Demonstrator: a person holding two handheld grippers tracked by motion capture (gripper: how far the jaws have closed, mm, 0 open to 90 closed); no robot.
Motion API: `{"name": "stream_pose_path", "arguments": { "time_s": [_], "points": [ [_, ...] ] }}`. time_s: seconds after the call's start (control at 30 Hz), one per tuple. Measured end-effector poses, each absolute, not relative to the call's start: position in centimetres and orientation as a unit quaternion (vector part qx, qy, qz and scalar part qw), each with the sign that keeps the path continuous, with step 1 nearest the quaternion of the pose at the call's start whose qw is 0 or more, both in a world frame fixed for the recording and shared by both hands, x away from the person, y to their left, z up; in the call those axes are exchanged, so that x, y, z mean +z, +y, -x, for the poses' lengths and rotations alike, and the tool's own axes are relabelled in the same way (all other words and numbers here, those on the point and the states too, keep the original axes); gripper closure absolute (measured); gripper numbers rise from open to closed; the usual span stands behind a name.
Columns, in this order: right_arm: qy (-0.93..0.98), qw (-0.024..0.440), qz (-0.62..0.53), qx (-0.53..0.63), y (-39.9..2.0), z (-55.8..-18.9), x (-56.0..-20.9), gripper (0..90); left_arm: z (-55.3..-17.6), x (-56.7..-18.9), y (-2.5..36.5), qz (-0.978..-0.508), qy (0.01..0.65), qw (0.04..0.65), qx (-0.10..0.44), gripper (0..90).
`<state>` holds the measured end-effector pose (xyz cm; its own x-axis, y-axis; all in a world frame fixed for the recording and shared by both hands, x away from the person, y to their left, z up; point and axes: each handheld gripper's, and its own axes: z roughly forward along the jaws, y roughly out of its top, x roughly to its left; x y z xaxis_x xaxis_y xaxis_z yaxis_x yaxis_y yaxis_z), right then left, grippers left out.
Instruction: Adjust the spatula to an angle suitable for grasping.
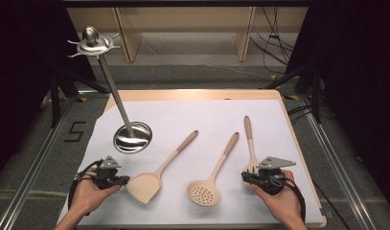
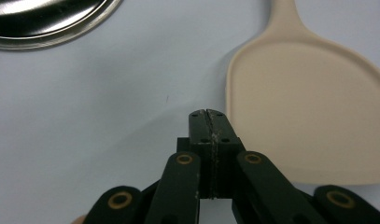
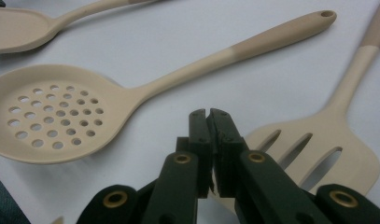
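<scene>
White table sheet [image 1: 183,115], holding three beige utensils and one steel stand. Solid turner [image 1: 147,184]: lies near left, blade toward the near edge, handle running far and right; in the left gripper view its blade [image 2: 309,116] sits just right of the jaw tips, apart from them. Skimmer spoon [image 1: 204,192]: near centre, perforated bowl toward the near edge, handle angled far and right; in the right gripper view its bowl [image 3: 52,114] lies left of the jaws. Slotted turner [image 1: 250,143]: right, handle pointing far, slotted blade [image 3: 318,154] just beside and partly behind the right gripper. Utensil stand [image 1: 131,137]: far left, round steel base on the sheet, post rising to a hooked crown, no utensil on it. Left gripper [image 1: 121,180]: held low at near left, jaws pressed together, nothing between them. Right gripper [image 1: 245,177]: held low at near right, jaws closed with a hairline gap at the tips, holding nothing.
</scene>
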<state>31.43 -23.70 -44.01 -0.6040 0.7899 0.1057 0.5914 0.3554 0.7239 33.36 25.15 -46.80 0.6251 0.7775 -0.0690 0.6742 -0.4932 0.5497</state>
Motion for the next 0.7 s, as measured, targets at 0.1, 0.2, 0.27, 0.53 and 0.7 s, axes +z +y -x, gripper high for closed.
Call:
{"name": "stream_pose_path", "arguments": {
  "time_s": [0.1,0.2,0.27,0.53,0.7],
  "points": [
    [0.806,0.119,-0.437,0.381,-23.6,-31.3,-44.0,88.2,-33.1,-47.2,24.7,-0.847,0.428,0.303,0.085,89.2],
    [0.804,0.118,-0.441,0.382,-23.5,-31.3,-44.0,87.9,-32.9,-47.0,24.6,-0.861,0.408,0.294,0.075,89.2],
    [0.807,0.123,-0.432,0.383,-23.6,-31.4,-44.0,87.4,-32.8,-46.9,24.5,-0.859,0.411,0.294,0.079,87.0],
    [0.807,0.126,-0.434,0.381,-24.0,-31.6,-44.0,80.6,-33.8,-45.4,24.3,-0.84,0.404,0.335,0.137,69.0],
    [0.802,0.133,-0.446,0.375,-24.4,-31.6,-44.2,75.8,-35.1,-44.7,23.3,-0.823,0.416,0.365,0.128,55.3]
  ]
}}
